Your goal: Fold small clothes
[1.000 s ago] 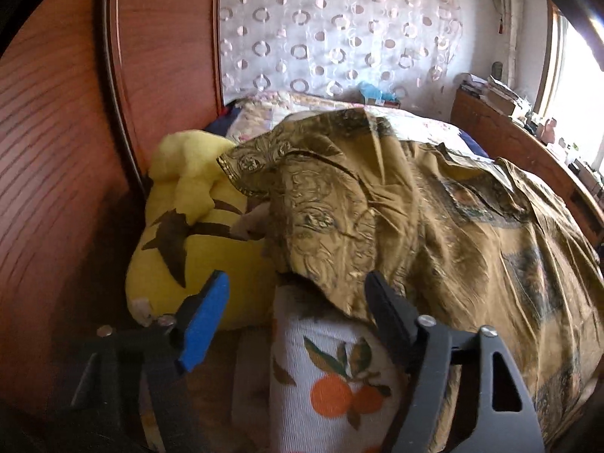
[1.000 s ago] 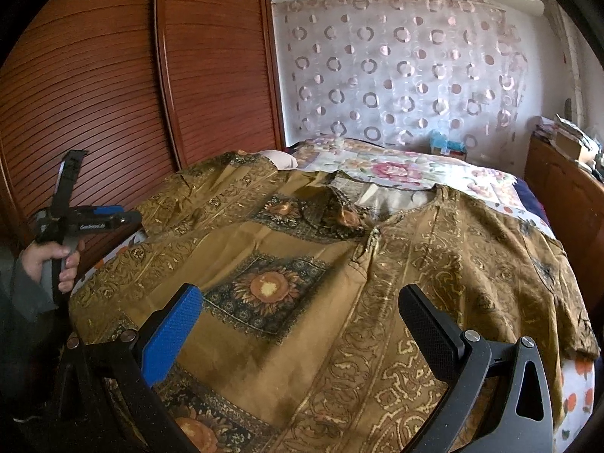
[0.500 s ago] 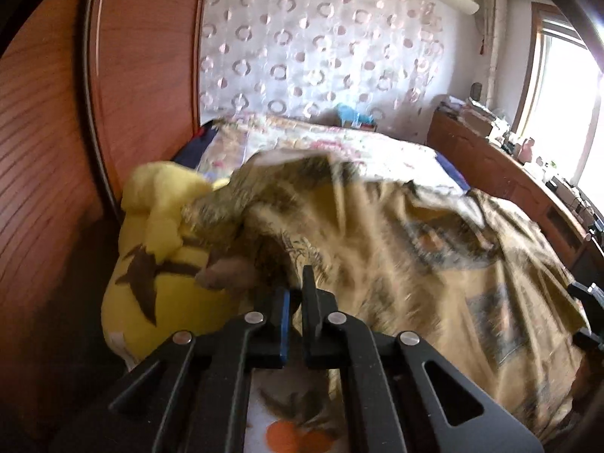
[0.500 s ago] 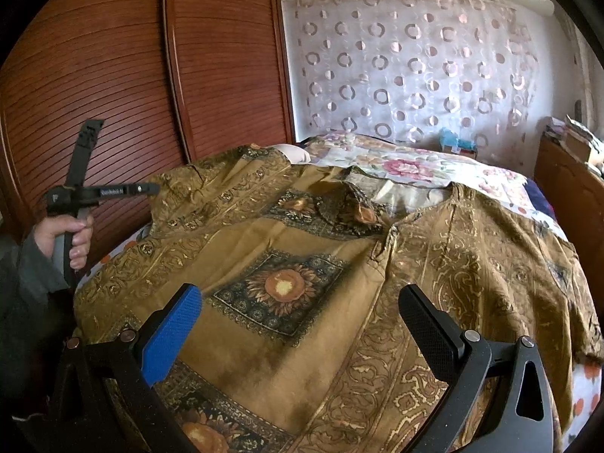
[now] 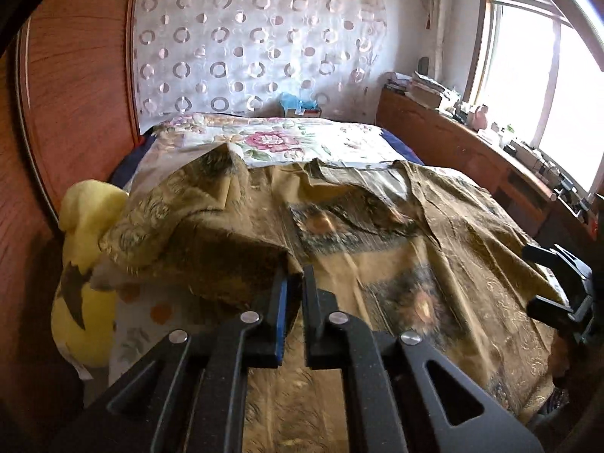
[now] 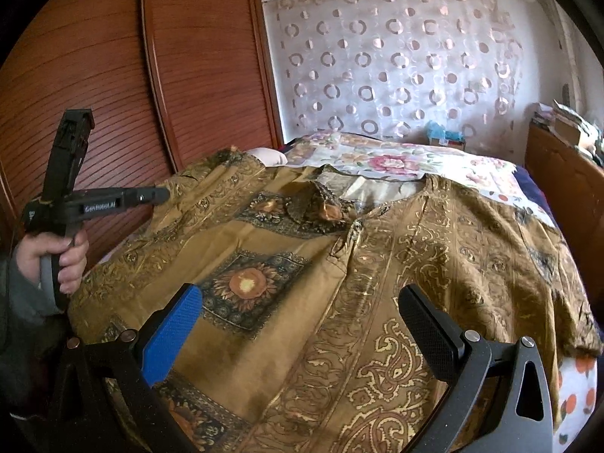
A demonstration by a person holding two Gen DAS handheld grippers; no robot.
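A golden-brown patterned shirt (image 6: 339, 264) lies spread front-up over the bed. In the left wrist view its near sleeve (image 5: 196, 241) is lifted and folded inward over the body. My left gripper (image 5: 295, 279) pinches that sleeve's edge between its tips, and its jaws are opening slightly. From the right wrist view the left gripper (image 6: 160, 194) shows at the left, held by a hand (image 6: 64, 260). My right gripper (image 6: 298, 305) hovers wide open over the shirt's lower front with nothing between its fingers. It also appears at the right edge as the right gripper (image 5: 530, 279).
A yellow plush toy (image 5: 87, 302) sits at the bed's left side against the wooden wardrobe doors (image 5: 75, 113). A floral sheet (image 5: 302, 139) covers the far half of the bed. A cluttered wooden sideboard (image 5: 453, 143) runs under the window on the right.
The left gripper went from open to pinched on the sleeve edge, then rose and carried it rightward over the shirt. The right gripper stayed where it was, open.
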